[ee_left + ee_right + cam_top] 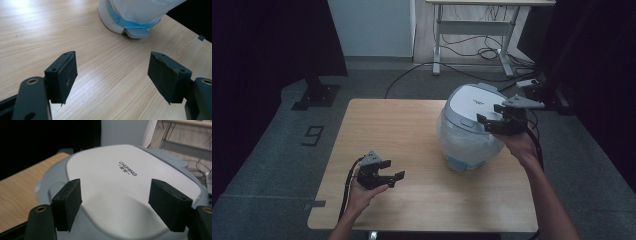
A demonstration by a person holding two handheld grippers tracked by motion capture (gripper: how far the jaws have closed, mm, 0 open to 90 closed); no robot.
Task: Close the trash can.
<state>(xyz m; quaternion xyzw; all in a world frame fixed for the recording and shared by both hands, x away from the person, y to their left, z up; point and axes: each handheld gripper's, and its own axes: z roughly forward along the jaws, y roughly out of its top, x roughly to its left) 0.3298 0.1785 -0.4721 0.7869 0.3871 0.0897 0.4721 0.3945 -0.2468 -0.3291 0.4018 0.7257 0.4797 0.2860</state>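
Observation:
A white and grey rice cooker [468,127], its body wrapped in clear plastic, stands on the right half of the wooden table [402,125]. Its lid [120,185] is down and bears dark lettering. My right gripper [492,116] hovers at the lid's right edge, jaws open, nothing between them; in the right gripper view the gripper [115,202] sits just over the lid. My left gripper [393,170] rests low over the table's front left, open and holding nothing. In the left gripper view the gripper [112,75] looks across bare wood at the cooker's base [130,20].
The floor lies dark past the table's edges on all sides. A desk frame [472,35] with cables on the floor stands behind, and a black stand base [314,95] sits back left. Cables trail from both grippers.

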